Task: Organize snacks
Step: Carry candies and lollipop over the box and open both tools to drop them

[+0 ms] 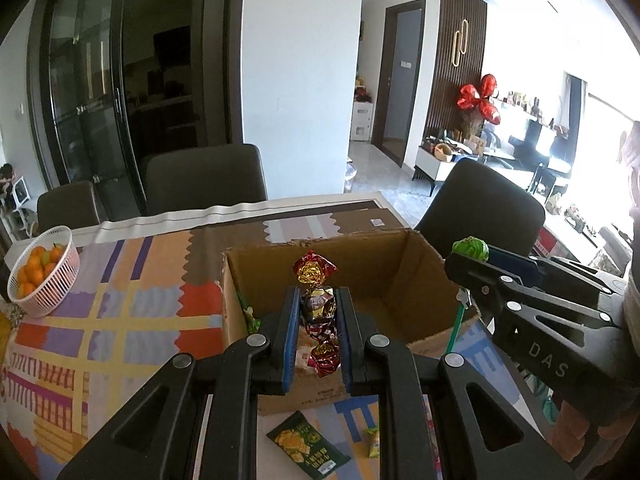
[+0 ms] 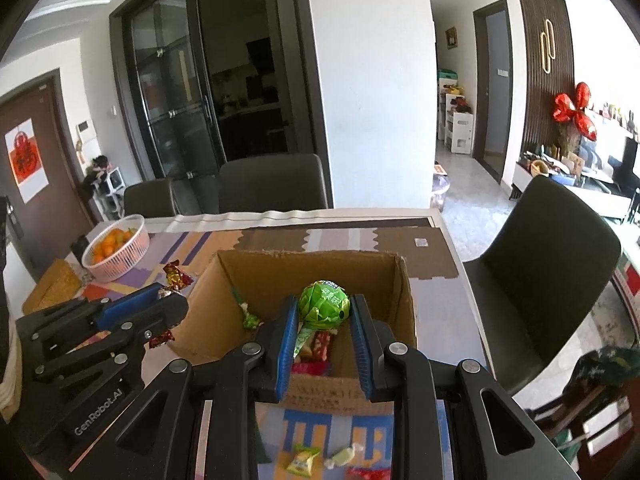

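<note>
Left gripper (image 1: 318, 312) clamped on a red foil candy (image 1: 318, 308), right gripper (image 2: 324, 316) clamped on a green lollipop (image 2: 324, 306), both over the cardboard box (image 2: 404, 300).

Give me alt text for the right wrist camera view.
The right gripper clamps a green-wrapped lollipop over an open cardboard box that holds a few snacks. Left of it, the left gripper holds a red-and-gold candy above the patterned tablecloth.

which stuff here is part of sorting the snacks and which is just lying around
Job:
left gripper shut on red candy
right gripper shut on green lollipop
cardboard box
green packet

Lying about:
basket of oranges
chairs
red balloon
</note>
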The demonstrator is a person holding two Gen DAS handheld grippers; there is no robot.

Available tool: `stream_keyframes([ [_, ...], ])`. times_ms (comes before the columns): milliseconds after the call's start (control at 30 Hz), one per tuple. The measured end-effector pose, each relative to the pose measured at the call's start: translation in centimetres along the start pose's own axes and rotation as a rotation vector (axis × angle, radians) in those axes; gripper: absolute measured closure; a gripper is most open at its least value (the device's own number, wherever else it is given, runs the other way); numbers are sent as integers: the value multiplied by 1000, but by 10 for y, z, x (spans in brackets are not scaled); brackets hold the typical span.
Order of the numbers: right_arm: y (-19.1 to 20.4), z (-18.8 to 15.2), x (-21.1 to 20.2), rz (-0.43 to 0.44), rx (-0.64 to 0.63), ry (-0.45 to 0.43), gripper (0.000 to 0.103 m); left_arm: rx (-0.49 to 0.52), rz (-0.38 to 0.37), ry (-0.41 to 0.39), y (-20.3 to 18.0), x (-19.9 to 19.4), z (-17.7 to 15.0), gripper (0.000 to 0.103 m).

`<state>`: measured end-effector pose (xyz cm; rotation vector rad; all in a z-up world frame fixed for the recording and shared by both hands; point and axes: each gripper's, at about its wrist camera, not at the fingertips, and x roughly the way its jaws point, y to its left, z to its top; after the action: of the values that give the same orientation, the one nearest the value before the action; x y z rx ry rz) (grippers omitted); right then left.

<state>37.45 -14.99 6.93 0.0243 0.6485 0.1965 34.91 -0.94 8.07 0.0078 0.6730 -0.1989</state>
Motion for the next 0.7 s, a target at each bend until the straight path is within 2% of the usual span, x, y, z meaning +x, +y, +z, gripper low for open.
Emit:
stream_keyframes([
  [267, -2, 5, 28, -15, -38, 39, 76, 12, 26, 34, 4, 27, 6, 84],
  [367, -4, 6, 36, -14, -47, 48, 71, 25, 63, 25, 3, 27, 4, 66],
  [433, -4, 5, 38, -29, -47, 59, 53, 39, 80, 8, 2, 22, 1, 60],
  [500, -8, 1, 34, -42, -39, 40, 53, 45, 100, 3, 1, 17, -3, 57],
  [700, -11, -8, 12, -56, -35, 6, 53, 3, 60, 13, 6, 0, -14, 55],
])
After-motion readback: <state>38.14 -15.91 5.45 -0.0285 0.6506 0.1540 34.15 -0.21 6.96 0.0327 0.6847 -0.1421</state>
